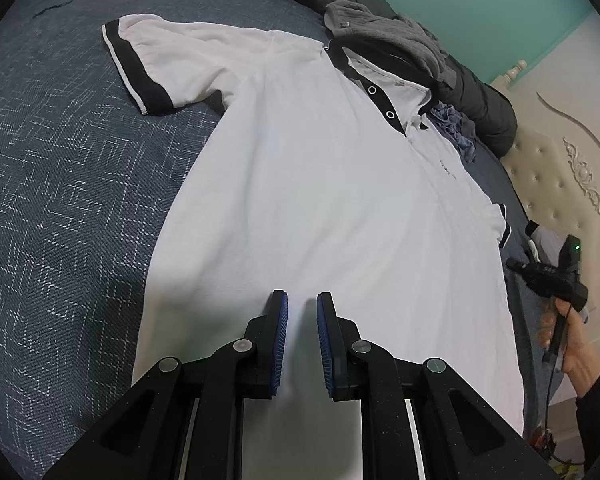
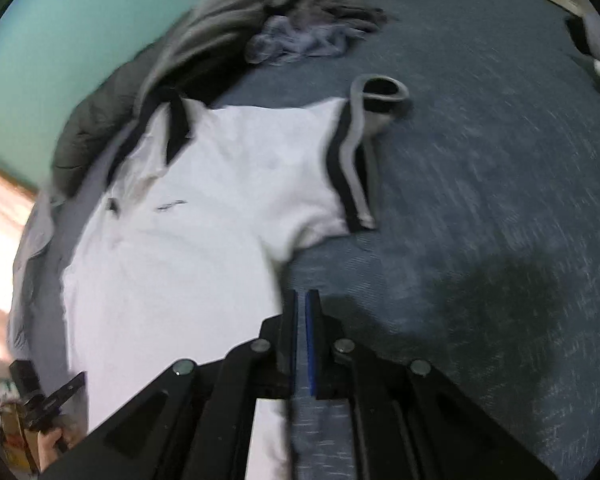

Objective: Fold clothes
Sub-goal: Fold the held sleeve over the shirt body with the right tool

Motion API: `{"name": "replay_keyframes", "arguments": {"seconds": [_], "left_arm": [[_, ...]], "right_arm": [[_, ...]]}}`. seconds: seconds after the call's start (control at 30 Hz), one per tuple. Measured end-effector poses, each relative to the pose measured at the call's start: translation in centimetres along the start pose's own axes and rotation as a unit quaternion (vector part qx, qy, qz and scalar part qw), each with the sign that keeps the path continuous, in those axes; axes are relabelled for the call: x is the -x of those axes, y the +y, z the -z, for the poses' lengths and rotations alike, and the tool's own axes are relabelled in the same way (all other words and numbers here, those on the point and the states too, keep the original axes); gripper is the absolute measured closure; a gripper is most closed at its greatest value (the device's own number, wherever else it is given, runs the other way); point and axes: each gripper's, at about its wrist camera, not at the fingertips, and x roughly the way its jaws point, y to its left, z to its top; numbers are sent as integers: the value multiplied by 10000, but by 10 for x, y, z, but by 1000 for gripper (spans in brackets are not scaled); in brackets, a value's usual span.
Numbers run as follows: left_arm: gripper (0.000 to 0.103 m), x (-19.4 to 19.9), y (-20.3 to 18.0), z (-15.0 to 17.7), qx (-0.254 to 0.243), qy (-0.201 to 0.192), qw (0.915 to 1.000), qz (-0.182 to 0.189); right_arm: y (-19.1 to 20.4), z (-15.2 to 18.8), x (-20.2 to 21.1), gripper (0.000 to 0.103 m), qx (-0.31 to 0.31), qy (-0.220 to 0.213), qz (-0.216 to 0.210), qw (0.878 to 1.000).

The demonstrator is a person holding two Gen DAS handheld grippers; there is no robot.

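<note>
On the blue bedspread (image 1: 60,200) a white polo shirt (image 1: 320,200) lay flat, the left gripper (image 1: 302,300) slightly parted above its hem, the right gripper (image 2: 302,296) closed, empty, beside its edge.

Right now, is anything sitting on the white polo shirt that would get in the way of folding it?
Nothing visible lies on the white polo shirt; it is spread flat on the blue bedspread. The grey clothes pile sits beyond the collar, at most touching it. The left tongs hover over the hem.
</note>
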Motion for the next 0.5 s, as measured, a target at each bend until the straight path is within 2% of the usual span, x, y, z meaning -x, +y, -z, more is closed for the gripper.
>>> {"name": "replay_keyframes", "arguments": {"seconds": [0.13,0.23,0.33,0.5], "left_arm": [[87,0,0,0,0,-1,10000,-11],[87,0,0,0,4,9,10000,2],[87,0,1,0,15,18,10000,29],[86,0,1,0,34,30,10000,54]], "right_arm": [[15,2,-15,99,172,258,-127,9994],[14,5,-33,99,149,594,173,9980],[3,7,-27,99,-84,438,103,9990],[-14,-7,1,99,-393,-97,-108,9991]]}}
